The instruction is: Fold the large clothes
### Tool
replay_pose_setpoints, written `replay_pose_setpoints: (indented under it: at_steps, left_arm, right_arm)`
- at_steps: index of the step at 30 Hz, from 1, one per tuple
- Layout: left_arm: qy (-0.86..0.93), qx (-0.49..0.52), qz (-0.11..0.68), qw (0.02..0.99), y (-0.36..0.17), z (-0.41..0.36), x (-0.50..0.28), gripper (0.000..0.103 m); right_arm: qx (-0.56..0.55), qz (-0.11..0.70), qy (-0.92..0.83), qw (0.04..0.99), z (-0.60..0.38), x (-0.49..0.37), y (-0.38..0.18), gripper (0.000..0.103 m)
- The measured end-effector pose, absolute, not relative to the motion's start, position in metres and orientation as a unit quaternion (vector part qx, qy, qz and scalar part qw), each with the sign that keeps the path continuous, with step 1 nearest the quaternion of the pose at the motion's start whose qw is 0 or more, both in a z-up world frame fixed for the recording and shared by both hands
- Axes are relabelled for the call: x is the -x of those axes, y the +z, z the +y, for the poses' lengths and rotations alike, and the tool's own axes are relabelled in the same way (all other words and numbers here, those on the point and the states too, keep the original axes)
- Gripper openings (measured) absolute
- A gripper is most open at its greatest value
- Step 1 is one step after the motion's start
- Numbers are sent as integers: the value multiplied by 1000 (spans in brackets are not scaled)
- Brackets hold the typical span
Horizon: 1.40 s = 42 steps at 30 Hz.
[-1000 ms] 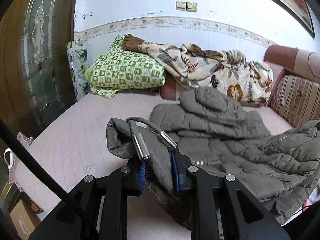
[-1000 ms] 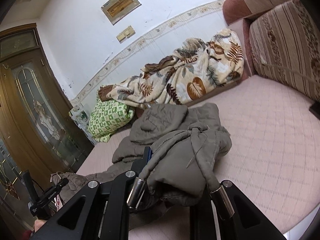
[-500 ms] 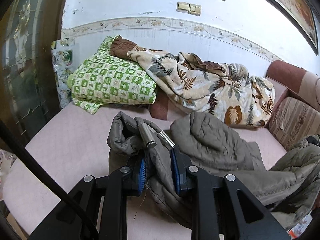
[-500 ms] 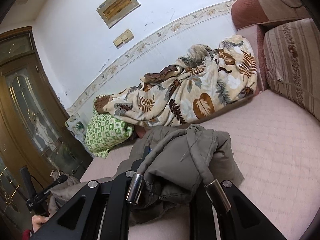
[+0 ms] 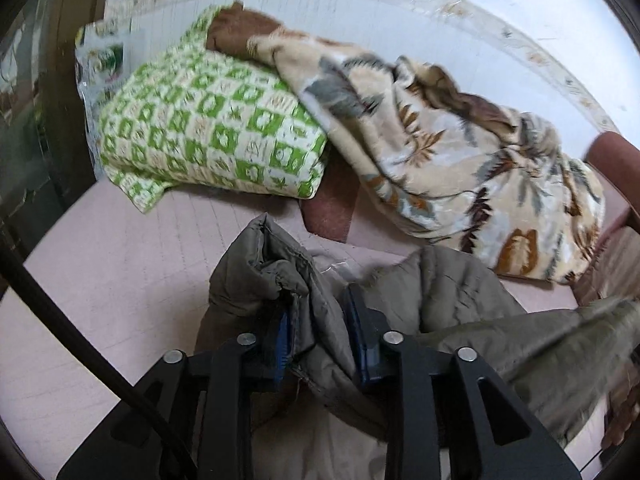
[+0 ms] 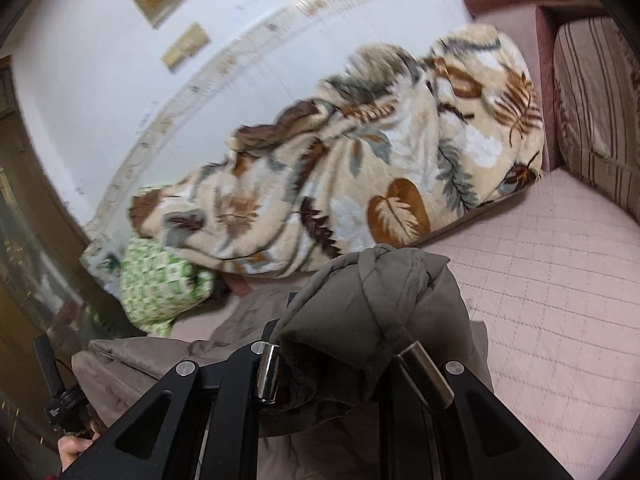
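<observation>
While both grippers have carried it toward the far wall since a second ago, the olive-grey quilted padded jacket hangs bunched low in both frames. Left gripper fingers clamp a fold; right gripper fingers grip another, metal-tipped drawcords dangling. I judge a fold is underway above the pink quilted bed.
</observation>
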<state>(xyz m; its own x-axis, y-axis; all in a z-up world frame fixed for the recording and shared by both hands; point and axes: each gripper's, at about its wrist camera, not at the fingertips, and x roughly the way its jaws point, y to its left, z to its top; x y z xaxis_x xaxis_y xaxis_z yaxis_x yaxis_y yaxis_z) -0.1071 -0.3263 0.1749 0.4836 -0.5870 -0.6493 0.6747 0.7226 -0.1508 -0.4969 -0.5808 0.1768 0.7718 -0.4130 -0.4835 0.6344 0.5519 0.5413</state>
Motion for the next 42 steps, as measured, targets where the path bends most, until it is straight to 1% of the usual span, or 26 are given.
replay_pose_setpoints:
  at_steps: [5, 6, 9, 10, 11, 12, 13, 16, 18, 19, 22, 27, 29, 31, 33, 35, 38, 41, 42]
  left_arm:
    - [-358, -81, 371, 853, 146, -358, 82, 33]
    - [-360, -79, 374, 851, 142, -360, 80, 35]
    - [-374, -61, 395, 837, 133, -365, 65, 45]
    - [-379, -54, 399, 833, 133, -365, 61, 51]
    - [-382, -49, 396, 833, 134, -363, 58, 53]
    - [-386, -45, 392, 833, 137, -361, 55, 58]
    - [-392, -42, 391, 832, 139, -359, 52, 60]
    - [-386, -38, 380, 840, 151, -349, 45, 61]
    - [-380, -32, 372, 846, 158, -342, 43, 62]
    - [-377, -27, 371, 848, 162, -338, 42, 62]
    - [-385, -23, 361, 849, 172, -333, 50, 62]
    - [-423, -62, 326, 843, 182, -350, 94, 62]
    - [-439, -85, 313, 838, 181, -363, 116, 62]
    - [-459, -112, 300, 829, 174, -381, 145, 62]
    - [-469, -135, 299, 820, 165, -397, 163, 62]
    - [-467, -165, 299, 816, 150, -419, 181, 62]
    - [-435, -203, 293, 827, 128, -442, 190, 62]
    - [-414, -223, 322, 822, 102, -458, 180, 62]
    - [-410, -227, 333, 818, 94, -461, 176, 64]
  right_arm:
    - [-384, 179, -325, 845, -624, 467, 136, 18]
    - [-387, 188, -328, 841, -631, 460, 126, 18]
    - [-401, 209, -337, 826, -649, 444, 101, 18]
    - [-412, 216, -337, 818, -656, 440, 91, 19]
    - [-421, 222, -337, 812, -661, 438, 83, 19]
    - [-432, 229, -336, 805, -666, 436, 76, 19]
    - [-447, 235, -334, 796, -673, 435, 68, 19]
    - [-484, 237, -318, 780, -685, 437, 56, 19]
    - [-508, 228, -307, 771, -690, 444, 54, 22]
    - [-519, 223, -299, 769, -692, 447, 55, 25]
    - [-541, 206, -288, 763, -693, 459, 63, 31]
    - [-562, 169, -269, 764, -691, 474, 86, 42]
    - [-552, 159, -270, 773, -688, 480, 100, 49]
    - [-536, 149, -278, 783, -684, 487, 113, 51]
    - [-502, 157, -287, 801, -676, 486, 126, 52]
    - [-454, 180, -287, 824, -663, 475, 138, 52]
    - [-373, 240, -301, 844, -644, 448, 141, 52]
    - [-323, 296, -308, 845, -635, 421, 124, 52]
    - [-317, 313, -315, 838, -636, 414, 114, 52]
